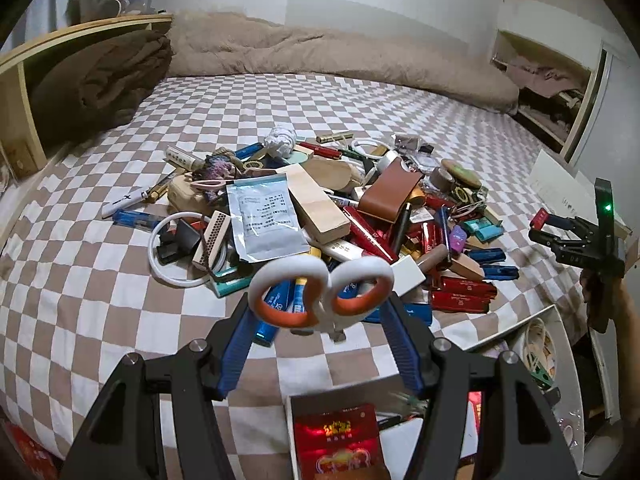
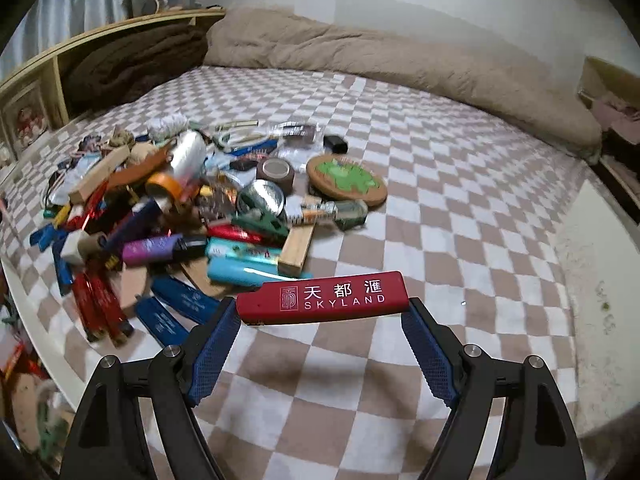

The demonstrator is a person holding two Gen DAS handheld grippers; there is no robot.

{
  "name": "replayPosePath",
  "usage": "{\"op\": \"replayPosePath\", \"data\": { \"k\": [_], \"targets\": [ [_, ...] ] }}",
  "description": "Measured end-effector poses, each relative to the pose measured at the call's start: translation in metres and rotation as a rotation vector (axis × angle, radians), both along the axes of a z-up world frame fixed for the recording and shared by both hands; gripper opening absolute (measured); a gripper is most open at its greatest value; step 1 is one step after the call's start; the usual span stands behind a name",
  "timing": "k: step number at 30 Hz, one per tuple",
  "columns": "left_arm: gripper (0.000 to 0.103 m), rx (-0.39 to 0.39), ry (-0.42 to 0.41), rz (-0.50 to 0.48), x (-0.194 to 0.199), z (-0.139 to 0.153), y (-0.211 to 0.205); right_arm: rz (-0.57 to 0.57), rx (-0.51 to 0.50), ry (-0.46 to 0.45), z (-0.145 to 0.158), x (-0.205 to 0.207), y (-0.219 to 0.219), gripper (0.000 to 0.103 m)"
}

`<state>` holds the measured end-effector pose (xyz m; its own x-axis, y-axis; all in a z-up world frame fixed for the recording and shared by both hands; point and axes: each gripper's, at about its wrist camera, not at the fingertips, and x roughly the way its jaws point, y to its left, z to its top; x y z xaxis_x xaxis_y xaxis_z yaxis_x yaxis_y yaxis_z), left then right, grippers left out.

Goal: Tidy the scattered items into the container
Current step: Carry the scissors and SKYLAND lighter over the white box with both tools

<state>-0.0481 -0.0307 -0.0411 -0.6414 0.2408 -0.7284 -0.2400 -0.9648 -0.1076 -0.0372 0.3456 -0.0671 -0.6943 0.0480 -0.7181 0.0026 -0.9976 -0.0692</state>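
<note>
My left gripper (image 1: 320, 308) is shut on white scissors with orange-lined handles (image 1: 320, 294), held above the checkered bed just in front of the pile of scattered items (image 1: 320, 208). Below it is the white container (image 1: 560, 360), with a red box (image 1: 340, 440) inside. My right gripper (image 2: 322, 312) is shut on a red lighter marked SKYLAND (image 2: 322, 298), held crosswise above the bed, right of the pile (image 2: 180, 208). The right gripper also shows at the far right of the left wrist view (image 1: 560, 232).
The pile holds lighters, wooden blocks, a foil packet (image 1: 264, 216), white rings, a brown leather case (image 1: 390, 192), tape rolls and a round cork coaster (image 2: 346, 182). A beige duvet (image 1: 320, 56) lies along the wall. A wooden shelf (image 1: 24, 80) stands left.
</note>
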Motion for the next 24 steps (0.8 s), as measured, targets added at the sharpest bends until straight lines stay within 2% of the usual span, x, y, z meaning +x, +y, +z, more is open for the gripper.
{"op": "replayPosePath", "data": {
  "k": [10, 14, 18, 21, 24],
  "targets": [
    [0.062, 0.028, 0.051, 0.011, 0.02, 0.013, -0.005, -0.002, -0.076, 0.07, 0.048, 0.027, -0.023, 0.083],
    [0.062, 0.106, 0.043, -0.021, 0.029, 0.02, -0.008, 0.014, -0.127, 0.089, 0.062, 0.042, -0.034, 0.083],
    [0.062, 0.098, 0.074, -0.042, 0.041, 0.031, -0.004, 0.047, -0.125, 0.128, 0.074, 0.06, -0.049, 0.083],
    [0.062, 0.15, 0.073, -0.073, 0.049, 0.038, -0.003, 0.063, -0.12, 0.155, 0.083, 0.073, -0.059, 0.083],
    [0.062, 0.169, 0.092, -0.098, 0.059, 0.047, 0.0, 0.081, -0.131, 0.167, 0.09, 0.082, -0.066, 0.083]
  ]
}}
